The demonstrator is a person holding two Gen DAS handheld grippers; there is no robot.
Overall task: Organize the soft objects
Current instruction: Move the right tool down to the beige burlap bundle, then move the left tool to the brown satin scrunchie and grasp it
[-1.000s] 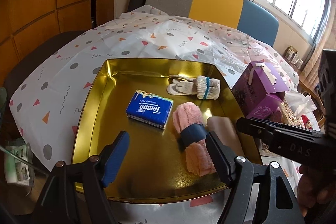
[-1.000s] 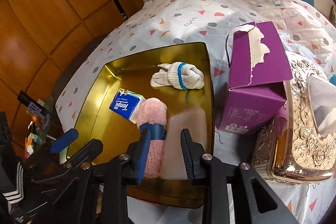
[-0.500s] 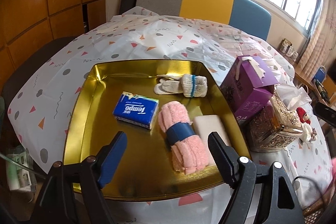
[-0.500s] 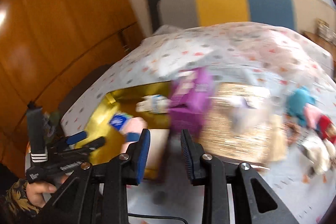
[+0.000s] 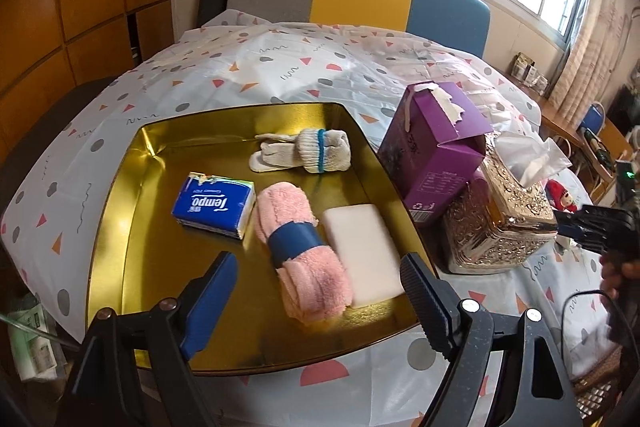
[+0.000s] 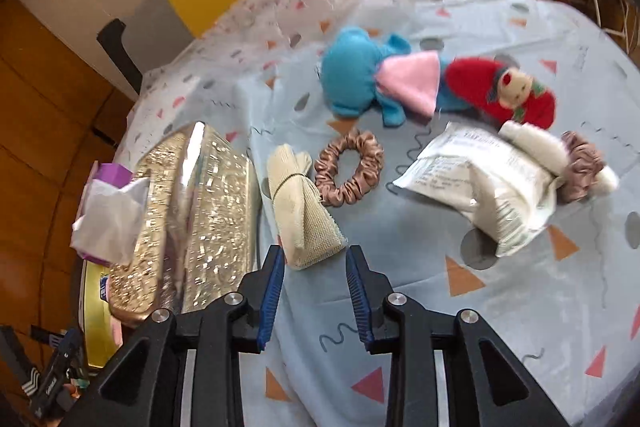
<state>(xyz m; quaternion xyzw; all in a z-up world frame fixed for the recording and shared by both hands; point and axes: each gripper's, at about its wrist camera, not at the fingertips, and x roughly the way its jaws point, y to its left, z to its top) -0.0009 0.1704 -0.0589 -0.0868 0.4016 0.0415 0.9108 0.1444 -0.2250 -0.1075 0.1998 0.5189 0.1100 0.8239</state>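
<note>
Swung away from the gold tray (image 5: 120, 227), the right gripper (image 6: 316, 287) now hangs over the far half of the table, where a second ago it stood above the pink towel roll (image 5: 304, 247) and white sponge (image 5: 364, 251). Its jaws are narrow, easing apart, with nothing between them. The left gripper (image 5: 316, 299) has barely shifted; it hovers at the tray's near edge, jaws wide and opening further, empty.

Nearest the right fingers: a beige mesh cloth roll (image 6: 300, 203), its near end just ahead of the gap. Beside it a brown scrunchie (image 6: 348, 175), touching or nearly so. To the left, the ornate gold tissue box (image 6: 200, 211). Further out, a white packet (image 6: 488, 183) with a cream roll and a second scrunchie (image 6: 580, 167) at its far end, then a blue plush toy (image 6: 360, 79) and a red doll (image 6: 512, 91).

In the tray: tissue pack (image 5: 216, 205), towel roll, sponge, rolled gloves (image 5: 316, 155).

Risks, as I judge them: the view is smeared, so the hand looks quick; closing too soon could pinch only the roll's loose mesh edge, unrolling it, or drag the scrunchie along. The narrow gap may shove the roll away.
</note>
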